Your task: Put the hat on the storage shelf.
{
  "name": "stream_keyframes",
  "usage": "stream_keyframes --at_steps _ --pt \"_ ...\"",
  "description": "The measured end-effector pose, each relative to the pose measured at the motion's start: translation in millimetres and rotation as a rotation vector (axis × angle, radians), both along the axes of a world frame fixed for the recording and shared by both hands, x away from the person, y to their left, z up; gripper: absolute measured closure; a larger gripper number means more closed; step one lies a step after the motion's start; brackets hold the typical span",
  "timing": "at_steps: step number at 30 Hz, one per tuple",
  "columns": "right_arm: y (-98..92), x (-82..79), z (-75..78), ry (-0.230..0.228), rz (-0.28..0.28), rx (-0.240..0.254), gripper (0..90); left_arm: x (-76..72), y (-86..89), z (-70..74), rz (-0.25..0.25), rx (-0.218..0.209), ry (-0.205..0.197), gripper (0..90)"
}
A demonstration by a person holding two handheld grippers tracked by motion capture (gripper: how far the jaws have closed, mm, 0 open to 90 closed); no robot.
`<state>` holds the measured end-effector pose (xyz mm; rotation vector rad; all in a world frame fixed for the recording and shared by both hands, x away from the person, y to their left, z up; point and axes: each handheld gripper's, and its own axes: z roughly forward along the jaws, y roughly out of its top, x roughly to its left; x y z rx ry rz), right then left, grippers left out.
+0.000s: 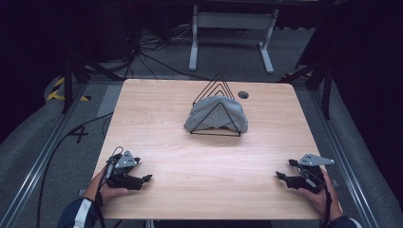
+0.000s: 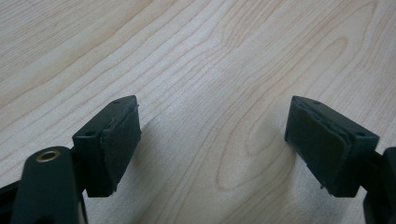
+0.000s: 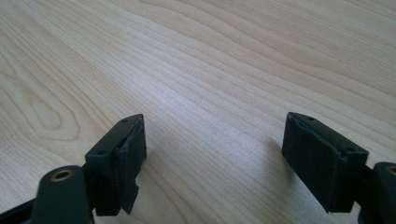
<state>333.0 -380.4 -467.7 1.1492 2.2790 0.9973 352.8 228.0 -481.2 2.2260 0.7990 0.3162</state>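
A grey cloth [image 1: 216, 114] lies bundled at the back middle of the wooden table [image 1: 161, 118], draped in a black wire rack [image 1: 216, 92] of triangular frames. My left gripper [image 1: 146, 178] rests low near the front left corner, held by a hand in a dark sleeve, its tips pointing right. In the left gripper view it [image 2: 212, 144] stands open over bare wood, nothing between the pads. My right gripper [image 1: 279, 176] sits near the front right corner, pointing left. In the right gripper view it [image 3: 215, 156] is open too, with bare wood between its pads.
A small round hole [image 1: 243, 94] is in the table top right of the rack. Beyond the table stand a white frame [image 1: 233, 28] and loose cables [image 1: 142, 52] on the grey floor. Metal rails [image 1: 43, 156] run along both sides.
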Motion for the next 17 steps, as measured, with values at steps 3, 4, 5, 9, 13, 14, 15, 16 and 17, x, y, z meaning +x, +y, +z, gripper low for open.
stream_keyframes --at_steps 3,4,5,9,13,14,15,16,17 --pt "-0.3 -0.2 0.0 0.001 -0.003 0.0 22.3 0.2 -0.7 -0.8 0.007 -0.007 -0.005 17.3" --pt "-0.6 -0.2 0.2 0.003 -0.002 -0.002 22.3 0.4 -0.7 -0.5 0.006 -0.003 -0.002 17.3" --pt "-0.7 -0.1 0.2 0.002 -0.001 -0.002 22.3 0.5 -0.8 -0.5 0.007 -0.003 -0.001 17.1" --pt "-0.7 -0.1 0.3 0.003 -0.002 0.0 22.3 0.7 -0.8 -0.6 0.007 -0.003 -0.002 16.8" --pt "-0.5 -0.2 0.3 0.004 -0.004 0.003 22.2 0.7 -0.8 -0.6 0.007 -0.003 -0.002 16.8" --pt "-0.6 -0.2 0.3 0.004 -0.004 0.003 22.3 0.7 -0.8 -0.6 0.007 -0.003 -0.002 16.8" --pt "-0.8 -0.1 0.3 0.003 -0.003 -0.001 22.3 0.7 -0.8 -0.6 0.007 -0.003 -0.002 16.8" --pt "-0.8 -0.1 0.3 0.003 -0.004 -0.001 22.3 0.6 -0.8 -0.5 0.007 -0.003 -0.001 16.8" --pt "-0.8 -0.1 0.3 0.003 -0.004 -0.001 22.3 0.7 -0.8 -0.6 0.007 -0.003 -0.002 16.8"
